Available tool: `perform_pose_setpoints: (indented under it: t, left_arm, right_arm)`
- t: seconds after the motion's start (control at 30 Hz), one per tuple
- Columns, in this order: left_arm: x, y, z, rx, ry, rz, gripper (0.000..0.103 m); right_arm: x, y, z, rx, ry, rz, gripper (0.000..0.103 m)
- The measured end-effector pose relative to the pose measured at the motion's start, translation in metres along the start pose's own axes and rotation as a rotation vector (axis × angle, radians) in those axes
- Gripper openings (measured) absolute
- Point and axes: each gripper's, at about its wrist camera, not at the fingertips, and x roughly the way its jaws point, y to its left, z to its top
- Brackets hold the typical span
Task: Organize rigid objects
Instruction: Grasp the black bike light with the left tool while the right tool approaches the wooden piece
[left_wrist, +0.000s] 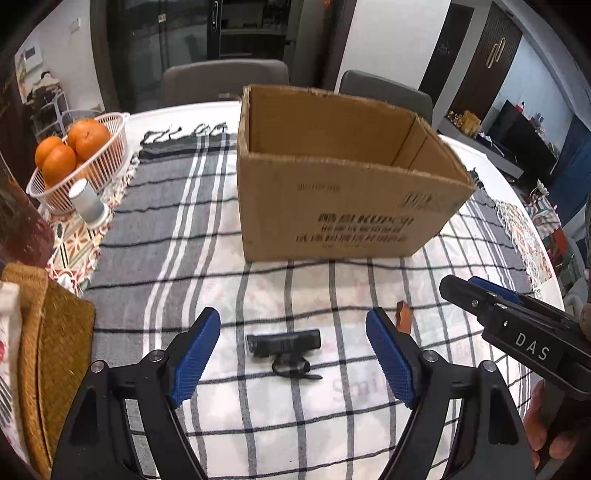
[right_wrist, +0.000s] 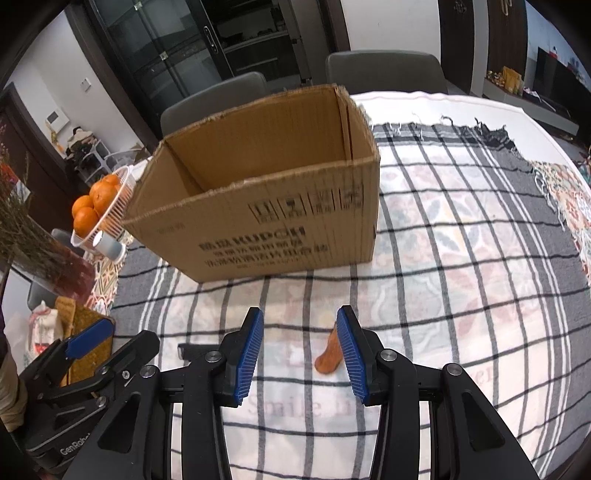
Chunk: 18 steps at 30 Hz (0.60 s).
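The black clip (left_wrist: 284, 347) and brown wooden piece (right_wrist: 329, 354) lie on the cloth in front of the cardboard box (left_wrist: 332, 206), nothing visibly packed, while my left gripper (left_wrist: 293, 354) and right gripper (right_wrist: 301, 354) hover wide and empty.

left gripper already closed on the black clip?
No: the left gripper stands open, its blue pads wide on either side of the black clip, which lies untouched on the checked cloth.
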Motion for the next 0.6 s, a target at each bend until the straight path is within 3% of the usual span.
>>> perform_pose_setpoints:
  t: [0.6]
  left_arm:
    - [0.042, 0.003, -0.018, -0.010, 0.123, 0.016, 0.084]
  right_arm:
    - [0.037, -0.019, -0.016, 0.051, 0.093, -0.031, 0.043]
